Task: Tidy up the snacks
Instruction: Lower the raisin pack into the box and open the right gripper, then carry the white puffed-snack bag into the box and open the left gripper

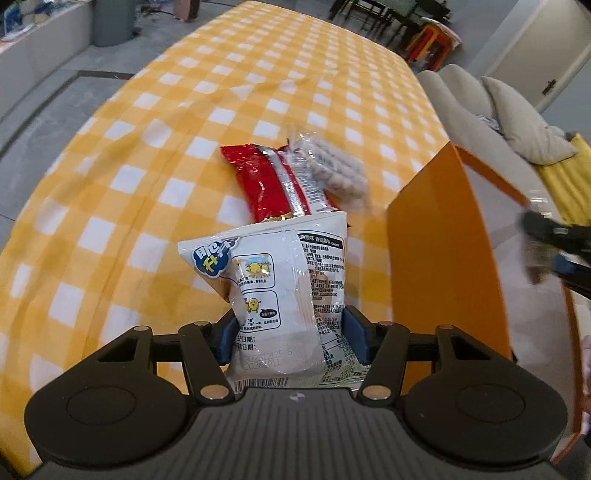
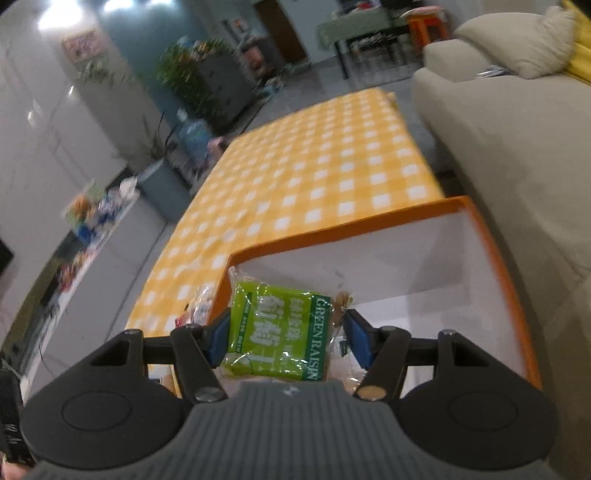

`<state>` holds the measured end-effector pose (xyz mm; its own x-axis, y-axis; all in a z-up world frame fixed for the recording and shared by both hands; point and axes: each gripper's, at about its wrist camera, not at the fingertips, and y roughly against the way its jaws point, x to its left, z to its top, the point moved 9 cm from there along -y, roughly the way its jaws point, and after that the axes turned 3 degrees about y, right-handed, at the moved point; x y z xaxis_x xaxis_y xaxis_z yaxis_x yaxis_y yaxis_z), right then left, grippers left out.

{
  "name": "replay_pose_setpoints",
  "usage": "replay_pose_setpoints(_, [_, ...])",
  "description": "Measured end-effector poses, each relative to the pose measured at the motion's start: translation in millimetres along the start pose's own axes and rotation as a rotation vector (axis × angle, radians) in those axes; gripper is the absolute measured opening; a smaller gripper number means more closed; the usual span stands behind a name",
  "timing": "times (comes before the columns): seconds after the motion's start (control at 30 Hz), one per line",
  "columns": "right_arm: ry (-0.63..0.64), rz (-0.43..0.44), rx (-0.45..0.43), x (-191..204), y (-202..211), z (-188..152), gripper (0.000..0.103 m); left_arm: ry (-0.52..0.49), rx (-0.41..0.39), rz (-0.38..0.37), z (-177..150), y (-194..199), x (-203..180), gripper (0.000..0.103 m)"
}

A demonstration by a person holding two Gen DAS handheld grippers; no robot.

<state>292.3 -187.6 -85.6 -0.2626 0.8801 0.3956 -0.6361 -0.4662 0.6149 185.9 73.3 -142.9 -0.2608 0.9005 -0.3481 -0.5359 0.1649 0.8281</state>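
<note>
Snacks gripped by both grippers, white packet (image 1: pixel 280 291) left gripper (image 1: pixel 291 338), raisins (image 2: pixel 279 328) right gripper (image 2: pixel 286 338), checked tablecloth (image 1: pixel 221 92)

A yellow-and-white checked cloth (image 1: pixel 229 110) is covering the long counter. A beige fabric sofa (image 2: pixel 509 155) is sitting just beside the counter's edge, with a grey cushion (image 1: pixel 524 122) lying on its seat and a yellow ribbed blanket (image 1: pixel 565 181) showing beside that. An orange stool (image 1: pixel 432 40) is standing further off, near a dark-legged dining table with a green cloth (image 2: pixel 354 26). Leafy green plants (image 2: pixel 184 81) are standing against a grey cabinet, and a grey cylindrical bin (image 1: pixel 112 22) is resting on the grey floor (image 1: pixel 48 122).
</note>
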Motion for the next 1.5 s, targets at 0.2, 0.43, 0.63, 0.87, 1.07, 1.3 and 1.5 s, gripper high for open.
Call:
replay_pose_setpoints(0.2, [0.089, -0.081, 0.170, 5, -56, -8, 0.062, -0.007, 0.021, -0.013, 1, -1, 2, 0.066])
replay_pose_setpoints(0.43, [0.143, -0.162, 0.229, -1, -92, -14, 0.062, 0.020, 0.048, -0.023, 3, -2, 7, 0.065])
replay_pose_setpoints(0.63, [0.035, -0.114, 0.211, -11, -103, -13, 0.069, 0.033, 0.049, -0.055, 5, 0, 7, 0.065])
replay_pose_setpoints(0.87, [-0.135, 0.013, 0.150, -17, -89, -6, 0.082, 0.038, 0.049, -0.091, 5, 2, 3, 0.064])
replay_pose_setpoints(1.07, [-0.141, 0.060, 0.091, 0, -63, 12, 0.082, 0.019, 0.042, -0.082, 1, 4, 0, 0.064])
replay_pose_setpoints(1.3, [-0.132, 0.124, -0.003, 26, 10, 17, 0.086, -0.008, 0.027, -0.095, -2, 13, -6, 0.063])
replay_pose_setpoints(1.5, [-0.096, 0.102, -0.069, 26, 47, 7, 0.086, -0.027, -0.017, -0.105, -5, 29, -10, 0.062])
